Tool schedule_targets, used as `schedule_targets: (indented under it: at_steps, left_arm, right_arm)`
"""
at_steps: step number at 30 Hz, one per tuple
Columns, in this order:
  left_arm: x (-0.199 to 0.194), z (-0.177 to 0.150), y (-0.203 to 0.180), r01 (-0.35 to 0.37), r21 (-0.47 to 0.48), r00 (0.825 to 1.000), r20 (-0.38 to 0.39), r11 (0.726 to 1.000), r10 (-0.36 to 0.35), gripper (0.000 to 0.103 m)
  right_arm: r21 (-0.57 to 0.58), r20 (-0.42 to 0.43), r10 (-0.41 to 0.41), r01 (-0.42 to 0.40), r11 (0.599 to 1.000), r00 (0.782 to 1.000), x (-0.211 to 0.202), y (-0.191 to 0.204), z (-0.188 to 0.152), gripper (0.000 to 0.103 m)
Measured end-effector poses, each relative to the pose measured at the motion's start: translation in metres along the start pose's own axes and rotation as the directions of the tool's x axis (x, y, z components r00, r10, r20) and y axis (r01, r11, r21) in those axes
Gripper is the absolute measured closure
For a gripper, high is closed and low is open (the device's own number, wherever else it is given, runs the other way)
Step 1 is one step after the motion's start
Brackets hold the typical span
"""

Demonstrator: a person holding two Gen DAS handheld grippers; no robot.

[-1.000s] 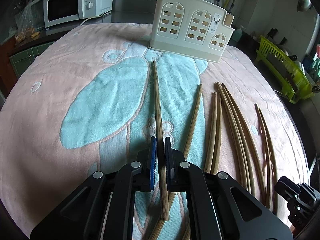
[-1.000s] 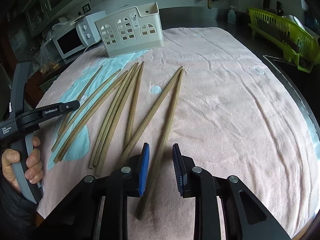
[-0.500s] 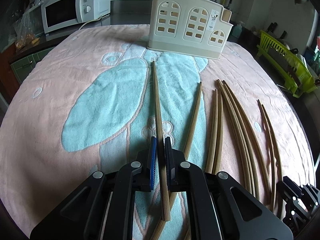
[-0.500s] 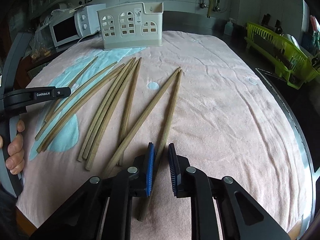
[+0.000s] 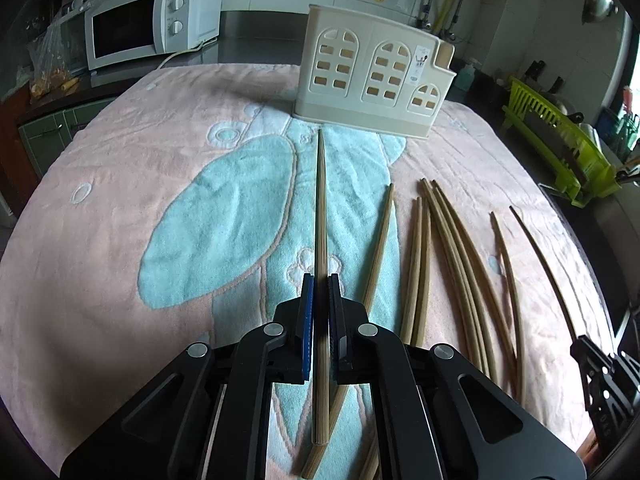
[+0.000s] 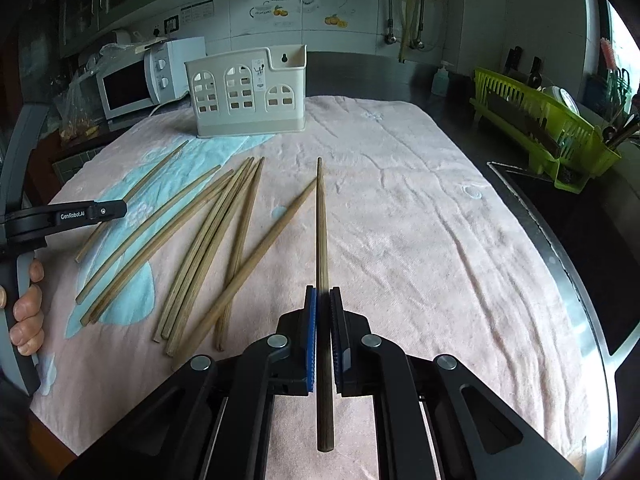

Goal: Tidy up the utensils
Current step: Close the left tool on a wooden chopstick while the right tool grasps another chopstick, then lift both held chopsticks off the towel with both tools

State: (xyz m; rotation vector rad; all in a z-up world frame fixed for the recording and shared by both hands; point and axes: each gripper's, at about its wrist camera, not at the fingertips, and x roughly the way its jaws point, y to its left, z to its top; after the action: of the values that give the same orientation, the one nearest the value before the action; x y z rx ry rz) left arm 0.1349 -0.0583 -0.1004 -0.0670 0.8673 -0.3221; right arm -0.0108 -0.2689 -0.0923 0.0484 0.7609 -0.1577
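Several wooden chopsticks [image 5: 452,248] lie on a pink and teal towel [image 5: 120,200]. My left gripper [image 5: 320,284] is shut on one chopstick [image 5: 321,208], lifted and pointing at the cream utensil holder [image 5: 372,80] at the towel's far end. My right gripper [image 6: 322,294] is shut on another chopstick [image 6: 321,220], raised above the towel [image 6: 420,240], tip pointing right of the holder [image 6: 248,96]. The loose chopsticks [image 6: 208,240] lie to its left. The left gripper's body [image 6: 64,216] shows at the far left.
A white microwave [image 5: 148,32] stands at the back left. A green dish rack [image 6: 540,120] sits on the counter to the right, beside a dark sink edge [image 6: 560,240]. The right gripper's body [image 5: 604,376] shows at the lower right of the left view.
My right gripper closed on a chopstick and lifted it off the towel. My left gripper raised its chopstick and moved toward the holder.
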Motion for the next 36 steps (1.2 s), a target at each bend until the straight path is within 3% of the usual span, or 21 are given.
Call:
schedule_targets:
  at_steps: [8, 25, 36]
  left_arm:
    - [-0.016, -0.001, 0.001, 0.021, 0.008, 1.000, 0.013, 1.000, -0.021, 0.098]
    - [0.004, -0.015, 0.010, -0.013, 0.021, 0.998, -0.056, 1.000, 0.014, 0.098]
    - [0.008, -0.016, 0.009, -0.020, 0.025, 0.998, -0.064, 0.999, 0.021, 0.098]
  right_arm:
    - [-0.026, 0.044, 0.012, -0.011, 1.000, 0.999, -0.013, -0.002, 0.011, 0.096]
    - [0.099, -0.065, 0.053, -0.046, 0.994, 0.996, 0.026, -0.013, -0.011, 0.096]
    - [0.091, -0.103, 0.051, -0.042, 0.995, 0.993, 0.030, -0.010, -0.015, 0.092]
